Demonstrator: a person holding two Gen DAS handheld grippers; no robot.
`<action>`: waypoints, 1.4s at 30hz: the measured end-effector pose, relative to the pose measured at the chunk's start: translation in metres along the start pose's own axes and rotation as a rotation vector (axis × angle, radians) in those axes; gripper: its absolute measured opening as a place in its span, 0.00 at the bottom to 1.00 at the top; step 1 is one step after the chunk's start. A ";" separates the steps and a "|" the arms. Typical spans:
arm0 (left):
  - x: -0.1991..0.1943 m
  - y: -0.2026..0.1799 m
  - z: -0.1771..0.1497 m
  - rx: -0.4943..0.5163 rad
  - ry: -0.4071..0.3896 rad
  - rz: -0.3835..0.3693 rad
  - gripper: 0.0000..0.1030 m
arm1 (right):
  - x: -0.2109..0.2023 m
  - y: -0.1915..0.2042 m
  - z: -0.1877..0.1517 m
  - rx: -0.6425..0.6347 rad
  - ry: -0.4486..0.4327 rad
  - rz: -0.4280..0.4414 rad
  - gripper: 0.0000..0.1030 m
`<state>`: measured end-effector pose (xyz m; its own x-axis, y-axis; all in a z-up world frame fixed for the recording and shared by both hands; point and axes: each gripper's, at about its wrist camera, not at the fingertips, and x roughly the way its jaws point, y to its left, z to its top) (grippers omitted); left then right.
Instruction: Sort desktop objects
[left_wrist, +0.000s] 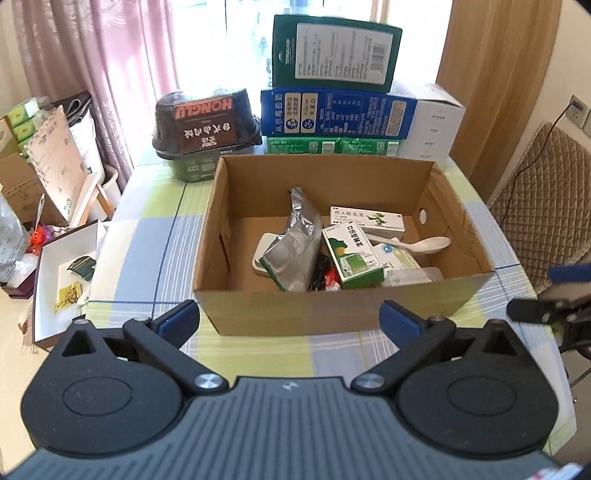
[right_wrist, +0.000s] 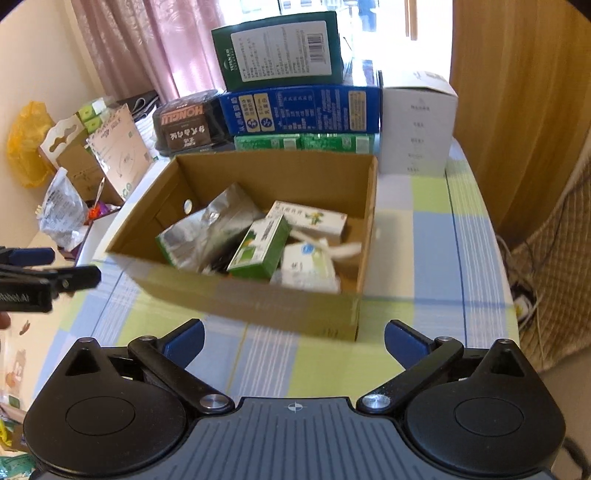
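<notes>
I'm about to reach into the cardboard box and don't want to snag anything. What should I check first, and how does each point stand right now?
1. Left gripper open and empty: ok, jaws spread wide, nothing between them.
2. Right gripper open and empty: ok, same.
3. Both grippers short of the cardboard box: ok, they sit in front of its near wall.
4. Box top open: ok, no flaps over it.
5. Clear grip on one item: not ok, the silver pouch, green carton and white spoon lie crowded and overlapping.
6. What lies under the pile: cannot tell, the black cord is mostly hidden.
</notes>
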<state>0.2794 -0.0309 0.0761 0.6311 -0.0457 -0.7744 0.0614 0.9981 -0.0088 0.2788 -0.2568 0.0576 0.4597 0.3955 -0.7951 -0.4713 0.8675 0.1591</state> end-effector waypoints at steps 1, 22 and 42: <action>-0.008 -0.001 -0.003 -0.001 -0.005 0.008 0.99 | -0.005 0.002 -0.006 -0.001 -0.002 -0.001 0.98; -0.120 -0.028 -0.066 -0.087 -0.110 0.040 0.99 | -0.098 0.023 -0.077 0.083 -0.055 -0.056 0.98; -0.143 -0.041 -0.096 -0.116 -0.120 0.052 0.99 | -0.125 0.035 -0.100 0.049 -0.055 -0.069 0.98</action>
<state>0.1127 -0.0614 0.1261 0.7192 0.0084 -0.6947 -0.0589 0.9971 -0.0489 0.1297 -0.3062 0.1038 0.5305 0.3494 -0.7723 -0.4003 0.9063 0.1351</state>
